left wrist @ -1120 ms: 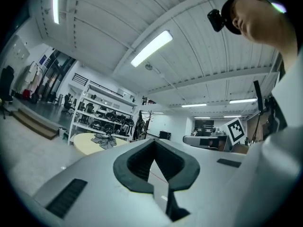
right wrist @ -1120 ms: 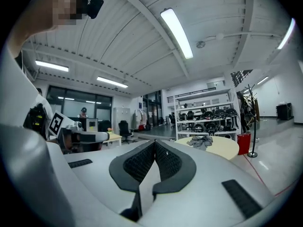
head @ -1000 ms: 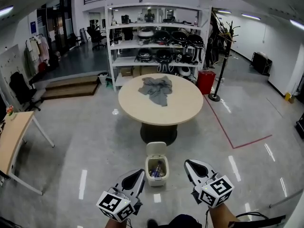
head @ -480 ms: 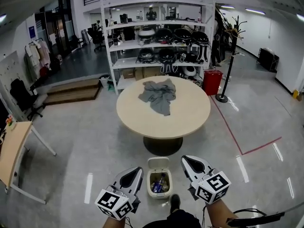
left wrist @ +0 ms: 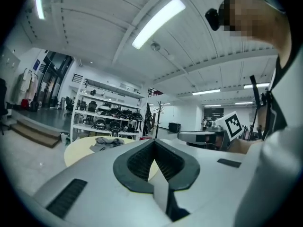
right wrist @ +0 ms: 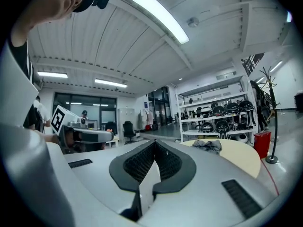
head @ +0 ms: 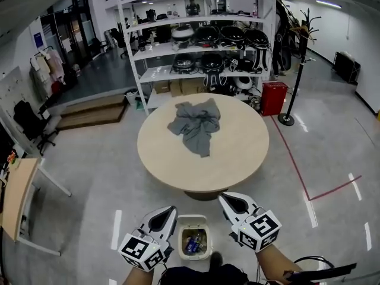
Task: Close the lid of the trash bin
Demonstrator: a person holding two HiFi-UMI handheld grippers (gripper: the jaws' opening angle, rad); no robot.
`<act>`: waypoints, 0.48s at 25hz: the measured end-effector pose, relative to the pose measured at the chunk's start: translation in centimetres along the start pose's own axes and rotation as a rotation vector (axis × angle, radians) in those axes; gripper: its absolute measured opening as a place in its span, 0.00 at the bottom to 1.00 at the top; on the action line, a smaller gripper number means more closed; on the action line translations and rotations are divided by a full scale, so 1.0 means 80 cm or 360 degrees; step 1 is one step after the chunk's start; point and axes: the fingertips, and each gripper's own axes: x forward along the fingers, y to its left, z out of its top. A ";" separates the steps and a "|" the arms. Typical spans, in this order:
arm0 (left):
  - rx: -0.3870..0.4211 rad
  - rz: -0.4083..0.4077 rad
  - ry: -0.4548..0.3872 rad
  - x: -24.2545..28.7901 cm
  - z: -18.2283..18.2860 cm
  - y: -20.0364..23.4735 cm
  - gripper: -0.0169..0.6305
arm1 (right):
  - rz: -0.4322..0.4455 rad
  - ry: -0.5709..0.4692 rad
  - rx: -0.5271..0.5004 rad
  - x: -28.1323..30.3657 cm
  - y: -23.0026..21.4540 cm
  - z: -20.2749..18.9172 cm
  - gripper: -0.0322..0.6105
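The small white trash bin stands on the floor just below me, in front of the round table. Its lid is tipped up on the far side, and bottles and other rubbish show inside. My left gripper hangs just left of the bin, and my right gripper just right of it and a little farther forward. Both point away from me above floor level and touch nothing. In the left gripper view the left gripper has its jaws together, as does the right gripper in its own view. The bin is in neither gripper view.
A round beige table with a crumpled grey cloth stands right behind the bin. Farther back are white shelves of helmets, a red bin and a coat stand. A wooden desk is at the left.
I have walked forward. The bin has slid down the view until it lies between the two grippers near my feet, and the table is closer. Both grippers stay shut.
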 end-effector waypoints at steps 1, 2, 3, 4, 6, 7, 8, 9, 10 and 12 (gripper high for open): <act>-0.0016 0.0009 0.0010 0.010 0.000 0.007 0.01 | 0.0001 -0.0001 0.0022 0.009 -0.011 -0.001 0.06; -0.0030 0.0016 0.0021 0.020 0.000 0.012 0.01 | 0.0002 0.0001 0.0041 0.016 -0.020 -0.002 0.06; -0.0041 0.0017 0.0032 0.029 -0.001 0.016 0.01 | 0.0002 0.0007 0.0052 0.023 -0.028 -0.004 0.06; -0.0047 0.0014 0.0040 0.038 -0.001 0.020 0.01 | -0.0002 0.0016 0.0057 0.029 -0.036 -0.006 0.06; -0.0052 0.0007 0.0052 0.052 -0.002 0.030 0.01 | -0.0020 0.0028 0.0064 0.041 -0.049 -0.009 0.06; -0.0052 0.0003 0.0060 0.057 -0.002 0.037 0.01 | -0.0030 0.0031 0.0074 0.047 -0.053 -0.010 0.06; -0.0050 0.0000 0.0069 0.061 -0.002 0.044 0.01 | -0.0037 0.0033 0.0086 0.054 -0.055 -0.011 0.06; -0.0047 -0.0004 0.0078 0.064 -0.003 0.053 0.01 | -0.0043 0.0038 0.0094 0.061 -0.055 -0.013 0.06; -0.0048 -0.0008 0.0088 0.066 -0.006 0.062 0.01 | -0.0049 0.0049 0.0094 0.068 -0.055 -0.016 0.06; -0.0066 -0.0017 0.0107 0.073 -0.014 0.081 0.01 | -0.0071 0.0071 0.0078 0.083 -0.057 -0.024 0.06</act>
